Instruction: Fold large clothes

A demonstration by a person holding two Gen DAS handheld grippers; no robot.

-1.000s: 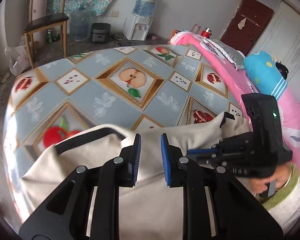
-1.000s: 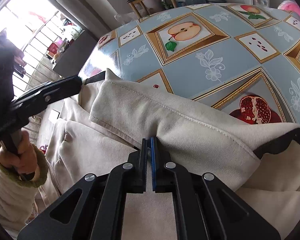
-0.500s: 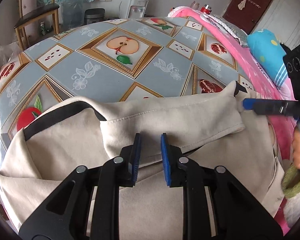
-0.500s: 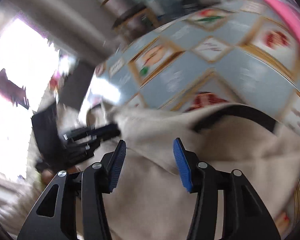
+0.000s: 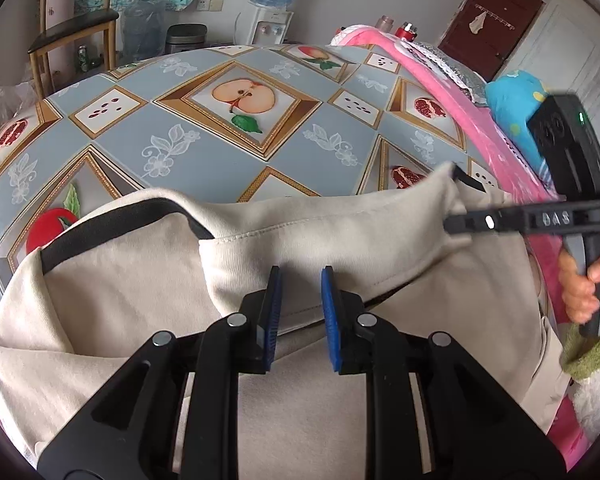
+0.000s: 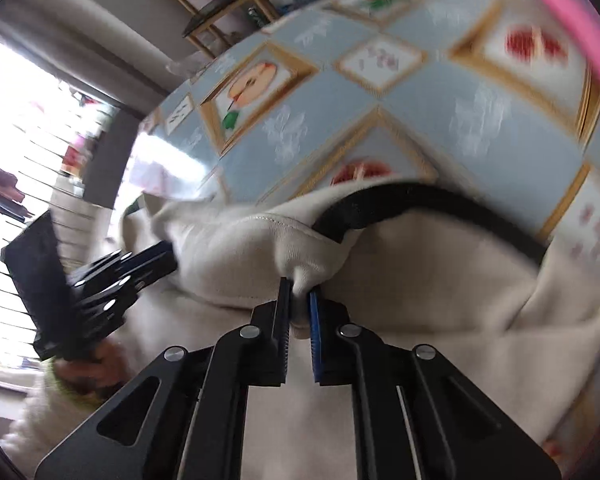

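Note:
A beige garment (image 5: pixel 340 232) with black trim lies bunched on the near part of the fruit-patterned table (image 5: pixel 220 140). My left gripper (image 5: pixel 300 304) sits low over a folded hem, its blue pads narrowly apart with the thick fold between them. In the right wrist view it (image 6: pixel 168 258) bites the fold's left end. My right gripper (image 6: pixel 298 304) is closing its jaws tight on a small pinch of the beige garment (image 6: pixel 420 280) just below the black band (image 6: pixel 420 200). From the left wrist view its tip (image 5: pixel 450 222) meets the fold's right corner.
The patterned table (image 6: pixel 340 92) stretches away beyond the garment. A pink bed cover (image 5: pixel 480 120) and a blue pillow (image 5: pixel 516 100) border the right side. A wooden chair (image 5: pixel 72 36) and a water dispenser (image 5: pixel 272 8) stand at the far wall. A hand (image 5: pixel 580 284) grips the right tool.
The right gripper let go, slid right along the fold and shut again on cloth by the black band. The left gripper sank toward the table with its fold.

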